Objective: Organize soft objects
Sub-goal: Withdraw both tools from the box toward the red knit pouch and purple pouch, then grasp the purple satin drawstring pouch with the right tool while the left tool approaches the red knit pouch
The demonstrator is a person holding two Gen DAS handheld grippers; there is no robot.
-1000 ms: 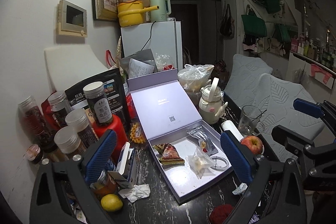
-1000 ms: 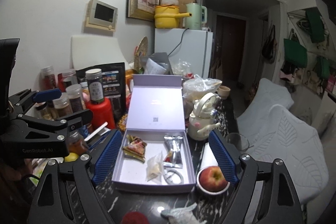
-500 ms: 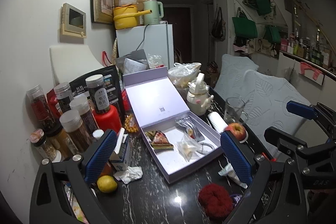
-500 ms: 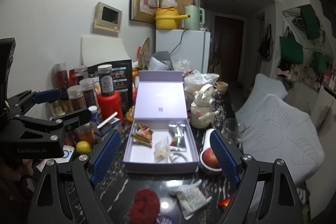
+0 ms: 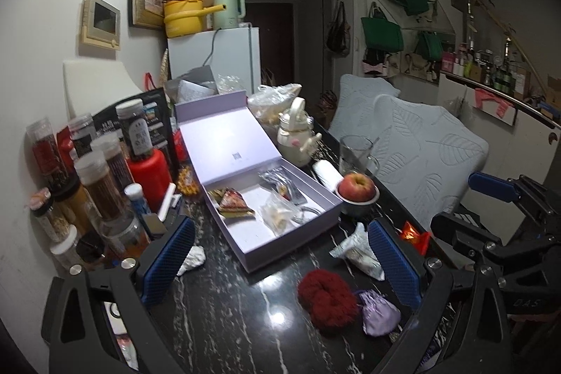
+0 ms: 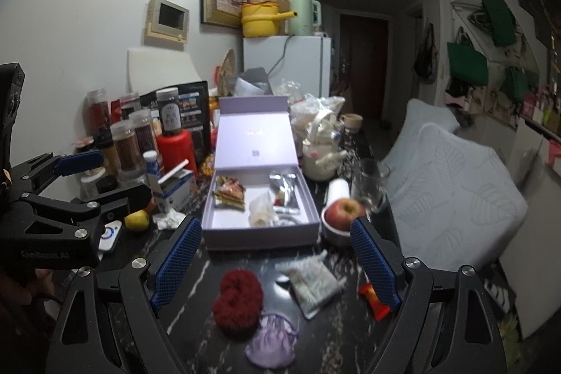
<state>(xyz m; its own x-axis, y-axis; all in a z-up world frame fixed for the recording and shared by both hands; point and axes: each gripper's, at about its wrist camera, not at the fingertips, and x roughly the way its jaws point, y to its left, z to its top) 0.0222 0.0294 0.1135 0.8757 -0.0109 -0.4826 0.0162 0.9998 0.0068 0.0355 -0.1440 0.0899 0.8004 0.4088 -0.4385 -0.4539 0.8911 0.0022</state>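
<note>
Lying on the dark table, red fluffy scrunchie [image 6: 238,300] touching the purple pouch [image 6: 270,339], long side running front to back. Sits just ahead of the right gripper [image 6: 277,269], fingers wide and empty. Left gripper [image 5: 280,265] also wide, empty. Purple box [image 6: 261,239] just beyond, bare tabletop all around.

- Jar labels [image 5: 138,135] at the table's left edge: print too small to read.
- White pouch [image 6: 313,283] near the table's front edge: blurred, marking illegible.
- Red wrapper [image 6: 373,298]: partly hidden behind a finger pad.
</note>
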